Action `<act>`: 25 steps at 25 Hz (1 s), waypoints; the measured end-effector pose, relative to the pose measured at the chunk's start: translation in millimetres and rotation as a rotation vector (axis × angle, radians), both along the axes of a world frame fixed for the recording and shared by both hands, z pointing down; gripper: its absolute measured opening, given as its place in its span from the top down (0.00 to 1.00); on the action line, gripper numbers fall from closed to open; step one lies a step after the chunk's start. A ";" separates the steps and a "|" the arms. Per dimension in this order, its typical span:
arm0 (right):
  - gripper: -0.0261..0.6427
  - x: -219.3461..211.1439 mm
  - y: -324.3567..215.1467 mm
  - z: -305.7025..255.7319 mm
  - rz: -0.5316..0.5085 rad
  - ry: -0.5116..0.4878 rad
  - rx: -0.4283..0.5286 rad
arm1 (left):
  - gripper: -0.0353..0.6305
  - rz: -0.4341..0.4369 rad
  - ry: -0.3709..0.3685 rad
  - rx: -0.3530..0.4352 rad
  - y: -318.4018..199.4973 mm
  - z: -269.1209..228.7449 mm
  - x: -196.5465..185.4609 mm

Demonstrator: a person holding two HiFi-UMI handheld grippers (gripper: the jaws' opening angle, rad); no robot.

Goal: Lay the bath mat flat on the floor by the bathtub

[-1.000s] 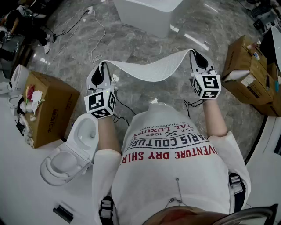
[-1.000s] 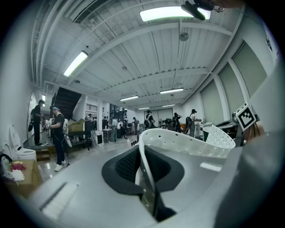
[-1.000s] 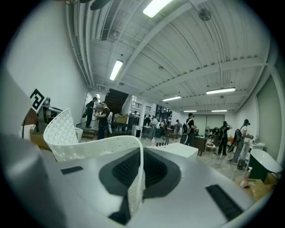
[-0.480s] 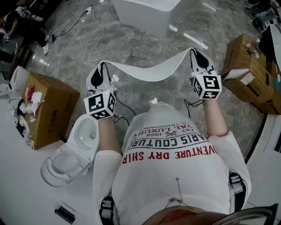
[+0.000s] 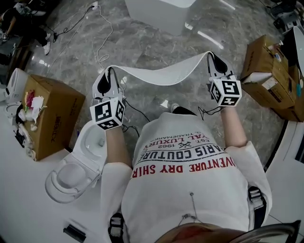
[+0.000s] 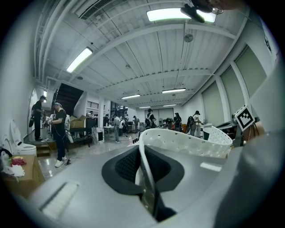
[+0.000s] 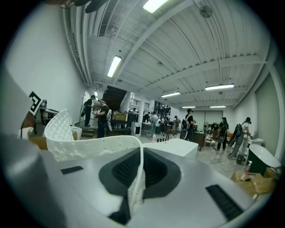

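Note:
A white perforated bath mat [image 5: 164, 75] hangs in the air between my two grippers, sagging in the middle above the grey marble floor. My left gripper [image 5: 110, 72] is shut on the mat's left end; the mat's edge [image 6: 144, 164] runs between its black pads. My right gripper [image 5: 209, 58] is shut on the mat's right end, and the mat's edge [image 7: 139, 173] is pinched between its pads. A white bathtub [image 5: 159, 13] stands ahead at the top of the head view, with its near corner [image 7: 176, 147] also showing in the right gripper view.
A white toilet [image 5: 76, 161] and a cardboard box [image 5: 47, 116] stand to my left. More cardboard boxes [image 5: 268, 76] sit at the right. Cables [image 5: 102, 45] trail over the floor at the upper left. Several people stand far off in the hall [image 6: 58, 133].
The view has shifted forward a little, so the bathtub sits nearer the top edge. A foot now shows under the mat. Both grippers keep hold of the mat.

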State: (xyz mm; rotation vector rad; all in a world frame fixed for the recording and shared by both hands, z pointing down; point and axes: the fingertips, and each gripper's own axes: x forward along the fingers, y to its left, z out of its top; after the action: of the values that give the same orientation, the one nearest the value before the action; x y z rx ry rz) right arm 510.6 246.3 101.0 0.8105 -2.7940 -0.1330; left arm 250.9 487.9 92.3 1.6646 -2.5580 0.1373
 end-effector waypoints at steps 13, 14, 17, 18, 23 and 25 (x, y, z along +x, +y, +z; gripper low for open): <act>0.94 -105.4 -71.9 28.2 -0.075 0.009 -0.054 | 0.92 -0.078 0.021 -0.038 -46.1 22.6 -86.5; 0.94 -117.3 -84.2 30.5 -0.079 0.006 -0.064 | 0.92 -0.089 0.023 -0.040 -55.3 23.1 -97.6; 0.94 -151.4 -121.2 35.6 -0.087 0.002 -0.091 | 0.92 -0.118 0.033 -0.041 -86.5 22.0 -130.7; 0.94 -162.0 -134.3 36.2 -0.092 0.005 -0.093 | 0.92 -0.122 0.034 -0.042 -99.1 21.6 -140.7; 0.94 -218.4 -207.1 39.0 -0.112 0.016 -0.091 | 0.92 -0.138 0.042 -0.041 -169.6 24.1 -198.1; 0.94 -236.7 -233.1 43.9 -0.105 0.019 -0.107 | 0.92 -0.141 0.070 -0.035 -196.4 28.4 -220.1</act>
State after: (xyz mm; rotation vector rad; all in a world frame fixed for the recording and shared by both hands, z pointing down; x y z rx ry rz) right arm 273.9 13.2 144.9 0.6345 -2.7986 -0.0087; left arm 30.8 291.5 120.7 1.4446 -2.5943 0.1107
